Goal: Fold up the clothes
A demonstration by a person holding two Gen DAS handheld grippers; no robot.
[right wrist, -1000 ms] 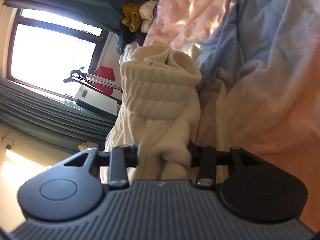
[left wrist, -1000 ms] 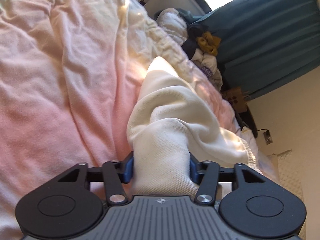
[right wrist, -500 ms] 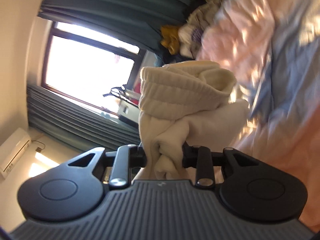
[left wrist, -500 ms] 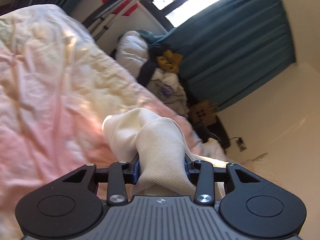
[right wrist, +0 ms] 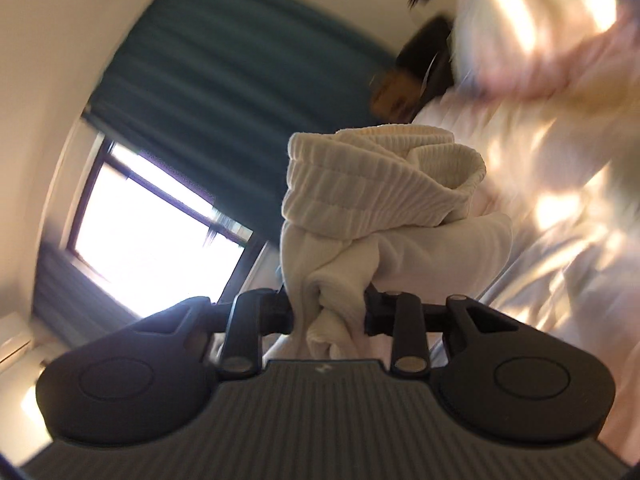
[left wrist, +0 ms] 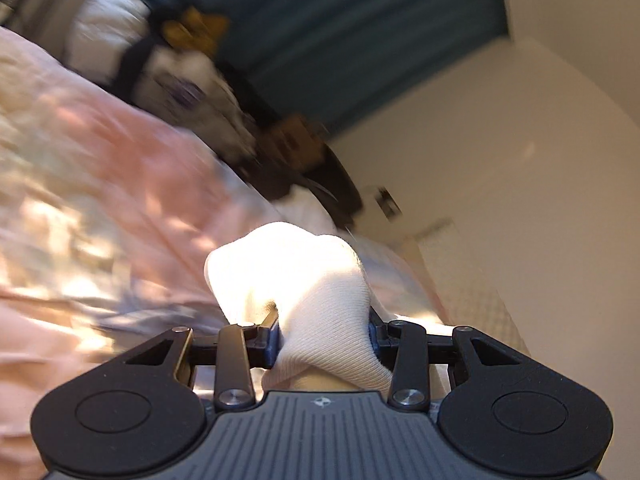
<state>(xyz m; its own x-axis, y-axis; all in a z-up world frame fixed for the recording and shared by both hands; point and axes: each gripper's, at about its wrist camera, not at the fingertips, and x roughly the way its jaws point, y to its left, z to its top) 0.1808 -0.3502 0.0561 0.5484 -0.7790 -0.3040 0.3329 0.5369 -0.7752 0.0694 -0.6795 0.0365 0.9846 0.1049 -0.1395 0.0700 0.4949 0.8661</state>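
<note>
A cream knitted garment is held by both grippers above the bed. In the left wrist view my left gripper (left wrist: 323,338) is shut on a bunched fold of the cream garment (left wrist: 304,280), which bulges out in front of the jaws in bright sun. In the right wrist view my right gripper (right wrist: 328,312) is shut on another bunched part of the cream garment (right wrist: 380,192), whose ribbed hem folds over above the jaws. The rest of the garment is hidden below the grippers.
A pink and pale blue bedspread (left wrist: 120,184) covers the bed and also shows in the right wrist view (right wrist: 560,160). A pile of clothes (left wrist: 168,52) lies at the far end by the teal curtain (left wrist: 340,32). A bright window (right wrist: 152,232) is in the right wrist view.
Both grippers have lifted and swung upward with the garment, so the views now show more wall, curtain and window and less bed. Both frames are motion-blurred.
</note>
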